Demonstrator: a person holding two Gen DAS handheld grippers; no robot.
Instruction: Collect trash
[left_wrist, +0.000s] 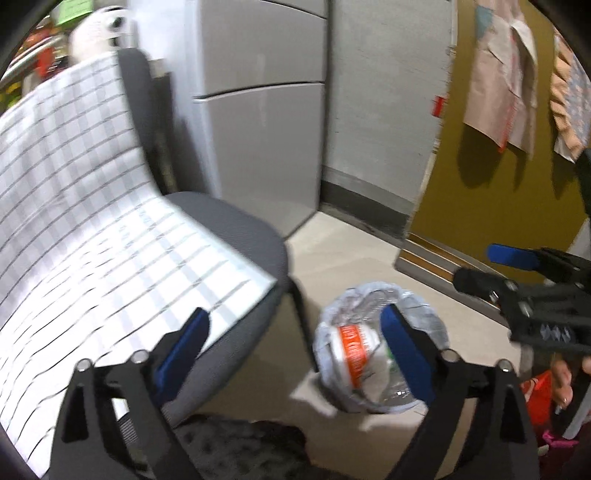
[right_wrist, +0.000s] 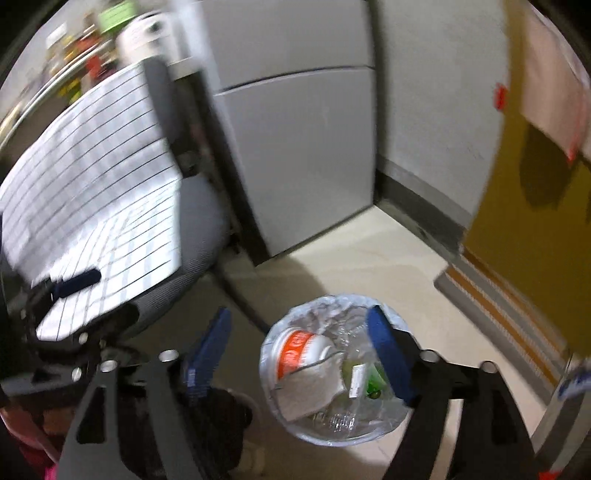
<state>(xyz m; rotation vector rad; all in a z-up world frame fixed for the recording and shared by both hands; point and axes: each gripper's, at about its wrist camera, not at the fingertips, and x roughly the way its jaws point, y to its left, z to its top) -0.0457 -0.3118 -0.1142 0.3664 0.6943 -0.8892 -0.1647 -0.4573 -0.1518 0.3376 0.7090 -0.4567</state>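
Green scrap (right_wrist: 376, 380) in bin (right_wrist: 334, 437) shows only from right wrist.

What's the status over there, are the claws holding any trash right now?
Left gripper open, empty. Right gripper open, empty. Trash bin on floor below, lined, already holding an orange-banded cup and paper. Chair beside bin, not blocking.

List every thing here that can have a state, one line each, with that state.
left gripper: open, holding nothing
right gripper: open, holding nothing
trash bin: upright on the floor, lined with a clear bag, partly filled
orange-and-white cup: lying on its side in the bin
white paper: crumpled, on top of the trash
office chair: unoccupied, checked cloth draped over back and seat
refrigerator: doors shut
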